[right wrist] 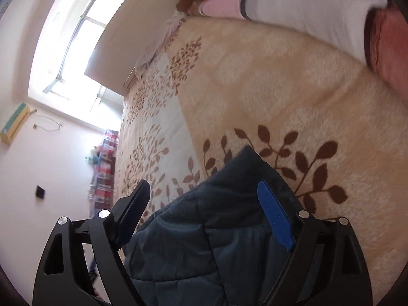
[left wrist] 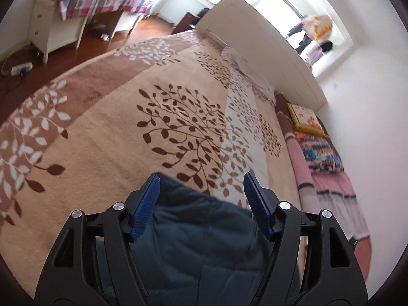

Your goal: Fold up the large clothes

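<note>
Bedroom, bed with beige leaf-patterned fleece blanket [left wrist: 107, 127]: dark blue quilted padded jacket [left wrist: 201, 239] lies nearest, between the spread fingers of left tool [left wrist: 201, 191] and right tool [right wrist: 204, 204], both released, probably poised to grip. Beyond: white headboard [left wrist: 267, 58], stacked colourful pillows [left wrist: 318, 150].

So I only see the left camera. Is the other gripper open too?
Observer: Yes, the right gripper is open, with the dark blue jacket lying between its fingers.
Operator: Is the jacket puffy?
Observer: It looks quilted, with stitched squares.
Operator: Anything on the wall over there?
Observer: An air conditioner hangs near the window.
</note>
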Tool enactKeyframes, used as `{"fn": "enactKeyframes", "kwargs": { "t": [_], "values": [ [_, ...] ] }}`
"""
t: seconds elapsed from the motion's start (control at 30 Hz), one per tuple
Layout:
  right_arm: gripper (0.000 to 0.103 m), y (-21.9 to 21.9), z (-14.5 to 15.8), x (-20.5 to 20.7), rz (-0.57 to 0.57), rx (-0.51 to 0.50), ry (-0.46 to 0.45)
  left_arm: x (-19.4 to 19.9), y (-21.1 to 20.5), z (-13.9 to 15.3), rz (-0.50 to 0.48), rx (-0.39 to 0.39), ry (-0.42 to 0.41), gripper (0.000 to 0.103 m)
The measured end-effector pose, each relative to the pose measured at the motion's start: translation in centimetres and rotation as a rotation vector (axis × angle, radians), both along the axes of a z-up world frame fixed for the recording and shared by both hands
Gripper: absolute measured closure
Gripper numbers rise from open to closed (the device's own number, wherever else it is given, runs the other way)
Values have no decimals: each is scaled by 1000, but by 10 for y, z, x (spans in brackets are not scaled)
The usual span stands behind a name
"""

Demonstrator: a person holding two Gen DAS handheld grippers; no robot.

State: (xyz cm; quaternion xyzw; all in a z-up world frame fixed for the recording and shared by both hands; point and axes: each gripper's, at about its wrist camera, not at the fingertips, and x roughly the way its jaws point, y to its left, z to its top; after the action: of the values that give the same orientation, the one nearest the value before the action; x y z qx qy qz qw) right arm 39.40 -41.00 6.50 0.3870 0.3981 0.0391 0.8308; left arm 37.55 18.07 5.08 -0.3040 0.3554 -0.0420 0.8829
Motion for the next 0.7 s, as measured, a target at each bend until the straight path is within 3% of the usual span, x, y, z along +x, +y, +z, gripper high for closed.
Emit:
{"fn": "enactKeyframes", "kwargs": {
  "t": [0.07,0.13,0.23,0.37,0.47,0.5,0.53,0.57,0.7],
  "values": [
    [33,14,12,-7,27,-88,-25,-21,-6,4,-41,62,-4,36],
    [53,35,20,-16,79,-183,-34,-45,-8,4,-73,112,-4,36],
    [63,60,18,-41,146,-265,-35,-90,-5,-2,-98,173,17,36],
    [63,68,5,-114,142,-360,-51,-147,10,-20,-71,183,64,35],
    [63,50,-16,-174,86,-320,-7,-188,27,-41,-14,91,116,35],
    [58,41,-26,-195,62,-281,18,-196,29,-47,-3,67,129,34],
    [41,34,-32,-213,44,-247,41,-207,31,-56,14,26,146,33],
    [33,26,-42,-232,22,-208,69,-215,31,-63,24,-17,158,32],
    [23,8,-71,-276,-4,-88,131,-220,17,-88,30,-122,190,28]
  ]
}}
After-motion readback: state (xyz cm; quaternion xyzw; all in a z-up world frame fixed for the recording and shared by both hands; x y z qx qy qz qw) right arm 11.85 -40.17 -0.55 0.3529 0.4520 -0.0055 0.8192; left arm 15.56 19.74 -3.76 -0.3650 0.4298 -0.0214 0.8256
